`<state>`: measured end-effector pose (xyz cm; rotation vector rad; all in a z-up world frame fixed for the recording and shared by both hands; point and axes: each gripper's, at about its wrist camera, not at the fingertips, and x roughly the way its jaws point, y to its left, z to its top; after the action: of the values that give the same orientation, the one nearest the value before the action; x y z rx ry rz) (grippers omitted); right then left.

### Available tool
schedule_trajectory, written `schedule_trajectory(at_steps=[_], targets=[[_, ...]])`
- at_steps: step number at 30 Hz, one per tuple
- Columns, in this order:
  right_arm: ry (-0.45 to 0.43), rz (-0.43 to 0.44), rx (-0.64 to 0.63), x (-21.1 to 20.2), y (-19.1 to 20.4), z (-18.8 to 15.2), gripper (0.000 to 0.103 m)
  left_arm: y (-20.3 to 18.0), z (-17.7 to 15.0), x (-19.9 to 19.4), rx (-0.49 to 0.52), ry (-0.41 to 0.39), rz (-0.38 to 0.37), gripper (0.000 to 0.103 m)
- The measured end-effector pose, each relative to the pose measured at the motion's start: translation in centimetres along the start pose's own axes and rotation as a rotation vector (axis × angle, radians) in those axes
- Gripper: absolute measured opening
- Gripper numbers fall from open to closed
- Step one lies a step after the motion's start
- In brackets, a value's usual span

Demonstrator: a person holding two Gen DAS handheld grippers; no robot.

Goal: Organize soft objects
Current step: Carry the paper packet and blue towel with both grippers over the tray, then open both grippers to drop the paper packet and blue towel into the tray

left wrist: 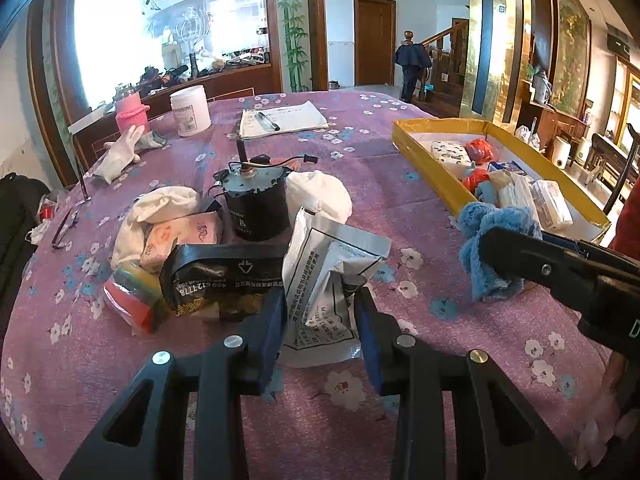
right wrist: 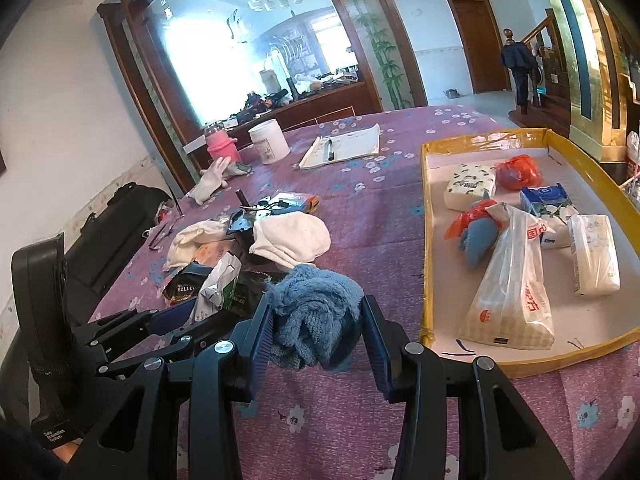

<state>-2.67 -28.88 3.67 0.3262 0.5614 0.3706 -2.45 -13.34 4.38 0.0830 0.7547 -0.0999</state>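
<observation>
Right wrist: crumpled blue knit cloth (right wrist: 316, 312)

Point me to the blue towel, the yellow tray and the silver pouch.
blue towel (right wrist: 316, 312): right wrist view, bunched middle between the claw fingers.
yellow tray (right wrist: 426, 240): right wrist view, left wall.
silver pouch (left wrist: 320, 280): left wrist view, printed face.

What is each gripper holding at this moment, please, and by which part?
The left gripper clamps the silver foil pouch near its lower edge. The right gripper grips the bunched blue knitted cloth around its middle.
</observation>
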Motion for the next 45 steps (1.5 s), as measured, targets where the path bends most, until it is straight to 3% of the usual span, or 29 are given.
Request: schedule_trajectory(at_steps=[15,33,45], targets=[[-0.046,-0.011,0.045,-2.0,-2.2,0.3,0.046,-2.2,1.0,-0.4,0.042,-0.009,-0.014,0.035],[-0.165,-0.105,0.187,-7.1,-9.3,2.2,0.046,-9.2,5.5,-0.2,0.123,-0.010,-0.150,0.035],[-0.204,-0.189,0.326,-6.7,-15.6,9.3,0.046,-14.9,12.0,4.8,0.145,0.058,-0.279,0.035]])
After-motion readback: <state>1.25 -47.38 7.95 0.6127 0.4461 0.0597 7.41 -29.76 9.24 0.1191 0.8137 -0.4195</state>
